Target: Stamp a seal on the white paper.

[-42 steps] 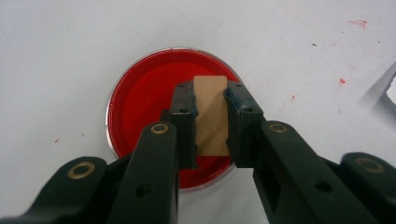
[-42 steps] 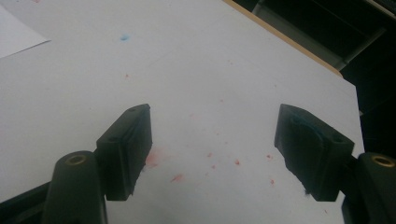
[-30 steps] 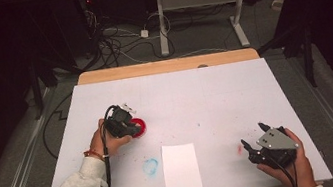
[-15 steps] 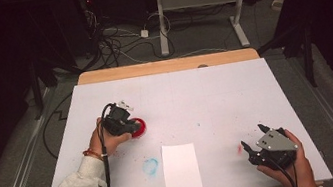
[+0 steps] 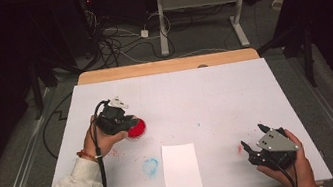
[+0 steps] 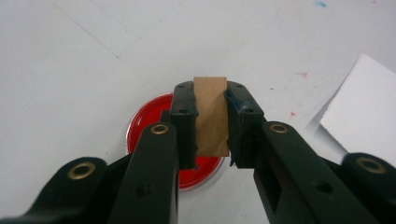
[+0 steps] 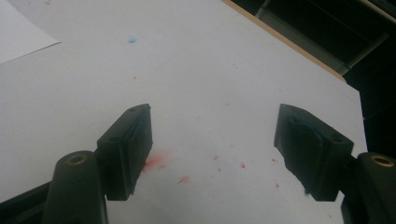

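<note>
My left claw (image 6: pixel 210 123) grips a wooden block (image 6: pixel 211 114) over the red dish (image 5: pixel 135 128); my right claw (image 7: pixel 215 154) rests wide open.

The white table (image 5: pixel 215 96) is evenly lit from above with soft shadows and no glare; the room beyond falls dark. Both gripper views look slightly grainy, near jaws soft.
</note>
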The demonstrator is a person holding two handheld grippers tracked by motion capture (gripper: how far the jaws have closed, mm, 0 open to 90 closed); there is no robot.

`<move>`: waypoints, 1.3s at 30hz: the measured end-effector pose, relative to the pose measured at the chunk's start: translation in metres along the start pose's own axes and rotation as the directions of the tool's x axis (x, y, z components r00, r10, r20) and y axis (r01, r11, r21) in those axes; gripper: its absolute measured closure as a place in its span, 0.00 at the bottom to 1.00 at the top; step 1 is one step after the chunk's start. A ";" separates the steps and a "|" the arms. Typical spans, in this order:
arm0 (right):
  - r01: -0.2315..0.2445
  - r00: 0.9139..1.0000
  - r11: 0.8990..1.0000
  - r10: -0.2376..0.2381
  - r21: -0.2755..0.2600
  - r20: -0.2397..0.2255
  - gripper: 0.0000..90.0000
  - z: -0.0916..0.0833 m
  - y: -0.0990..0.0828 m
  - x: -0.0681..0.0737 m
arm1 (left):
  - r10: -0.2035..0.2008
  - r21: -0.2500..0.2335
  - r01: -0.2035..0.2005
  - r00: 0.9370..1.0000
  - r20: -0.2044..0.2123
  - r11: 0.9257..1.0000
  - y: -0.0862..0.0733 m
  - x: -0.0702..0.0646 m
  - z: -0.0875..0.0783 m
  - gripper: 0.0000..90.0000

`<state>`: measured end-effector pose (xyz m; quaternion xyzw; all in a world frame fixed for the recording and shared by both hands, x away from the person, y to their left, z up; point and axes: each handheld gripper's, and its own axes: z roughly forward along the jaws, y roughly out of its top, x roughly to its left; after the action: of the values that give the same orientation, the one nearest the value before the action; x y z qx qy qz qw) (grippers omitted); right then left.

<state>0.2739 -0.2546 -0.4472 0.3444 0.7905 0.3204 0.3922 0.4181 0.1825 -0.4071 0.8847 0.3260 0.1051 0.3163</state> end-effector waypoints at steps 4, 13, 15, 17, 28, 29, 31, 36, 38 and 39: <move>-0.002 1.000 1.000 0.002 -0.001 -0.001 0.32 0.000 0.000 0.000 | 0.018 -0.022 -0.018 1.000 0.003 1.000 0.003 -0.005 -0.008 0.82; 0.000 1.000 1.000 0.000 0.002 -0.003 0.32 0.000 0.000 0.001 | 0.061 -0.058 -0.060 0.998 0.017 0.996 0.008 -0.017 -0.021 0.82; 0.000 1.000 1.000 0.000 0.002 -0.004 0.32 0.001 0.000 0.001 | 0.074 -0.064 -0.073 0.997 0.022 0.995 0.009 -0.021 -0.023 0.82; 0.000 1.000 1.000 0.000 0.003 -0.004 0.32 0.001 0.000 0.001 | 0.087 -0.068 -0.085 0.996 0.023 0.994 0.011 -0.025 -0.024 0.82; 0.003 1.000 1.000 -0.003 0.001 -0.004 0.32 0.000 0.000 0.001 | 0.168 -0.070 -0.165 0.984 0.054 0.984 0.015 -0.052 -0.026 0.82; 0.003 1.000 1.000 -0.003 0.001 -0.004 0.32 0.000 0.000 0.001 | 0.177 -0.068 -0.173 0.983 0.056 0.982 0.015 -0.056 -0.026 0.82; 0.003 1.000 1.000 -0.003 -0.002 -0.004 0.32 0.000 0.001 0.001 | 0.198 -0.064 -0.193 0.978 0.070 0.979 0.016 -0.062 -0.025 0.82; 0.008 1.000 1.000 -0.008 0.000 -0.006 0.32 0.000 0.001 0.002 | 0.256 -0.051 -0.252 0.962 0.098 0.966 0.015 -0.080 -0.019 0.82; 0.010 1.000 1.000 -0.010 -0.001 -0.004 0.32 0.000 0.002 0.002 | 0.276 -0.046 -0.272 0.955 0.112 0.961 0.015 -0.089 -0.014 0.82; 0.010 1.000 1.000 -0.010 -0.001 -0.004 0.32 0.000 0.002 0.002 | 0.286 -0.041 -0.283 0.951 0.122 0.958 0.015 -0.093 -0.011 0.82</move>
<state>0.2736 -0.2521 -0.4469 0.3398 0.7928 0.3196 0.3922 0.3499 0.1194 -0.3875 0.9235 0.1734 0.0971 0.3281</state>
